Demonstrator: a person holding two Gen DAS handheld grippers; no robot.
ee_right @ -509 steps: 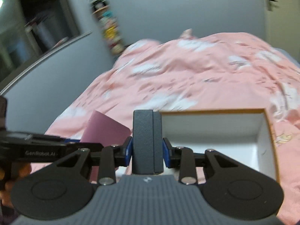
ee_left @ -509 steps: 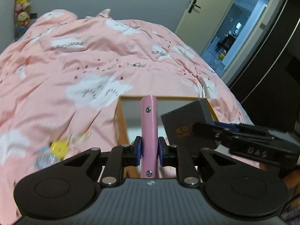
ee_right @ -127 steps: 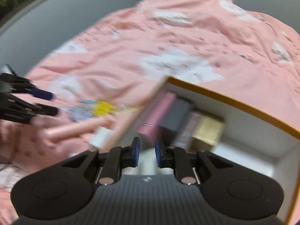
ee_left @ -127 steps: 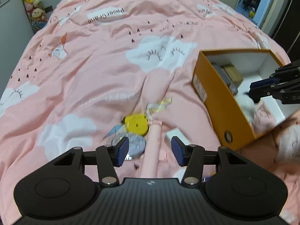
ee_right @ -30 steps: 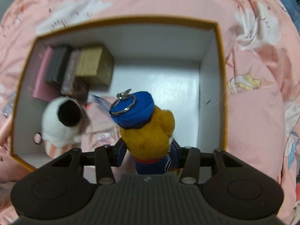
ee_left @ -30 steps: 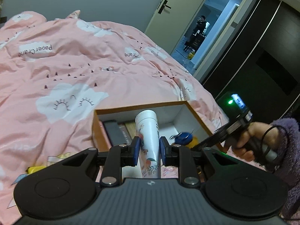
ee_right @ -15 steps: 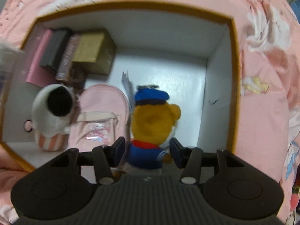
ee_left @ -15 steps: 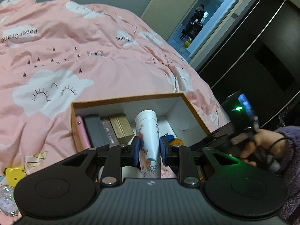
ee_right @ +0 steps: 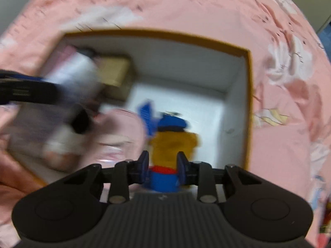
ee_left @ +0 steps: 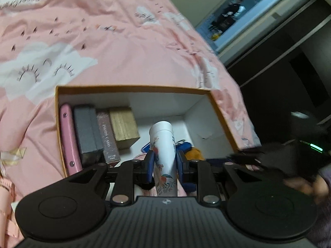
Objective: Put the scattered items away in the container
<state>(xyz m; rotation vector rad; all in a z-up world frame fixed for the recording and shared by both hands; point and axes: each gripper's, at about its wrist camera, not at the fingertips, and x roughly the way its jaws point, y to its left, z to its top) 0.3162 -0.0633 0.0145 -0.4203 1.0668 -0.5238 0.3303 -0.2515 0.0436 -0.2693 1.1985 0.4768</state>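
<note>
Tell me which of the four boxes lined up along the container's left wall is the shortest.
The gold box, rightmost of the row. The pink case, grey box and mauve box beside it all stretch much farther toward the left gripper.

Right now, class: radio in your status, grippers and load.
Left gripper shut on tube, over box. Right gripper open, bear lying in box. Nothing blocking.

Left gripper (ee_left: 164, 166) gripping a white floral-printed tube (ee_left: 163, 155) over the orange cardboard box (ee_left: 132, 88).

The box, white inside, sits on a pink cloud-patterned duvet (ee_left: 82, 41). Along its left wall stand a pink flat case (ee_left: 68, 138), a grey box (ee_left: 85, 132), a dark mauve book (ee_left: 107, 138) and a gold box (ee_left: 123, 129), side by side. An orange plush toy with a blue cap (ee_left: 191, 149) lies just right of the tube. The right gripper (ee_left: 275, 157), blurred, is at the box's right edge.
</note>
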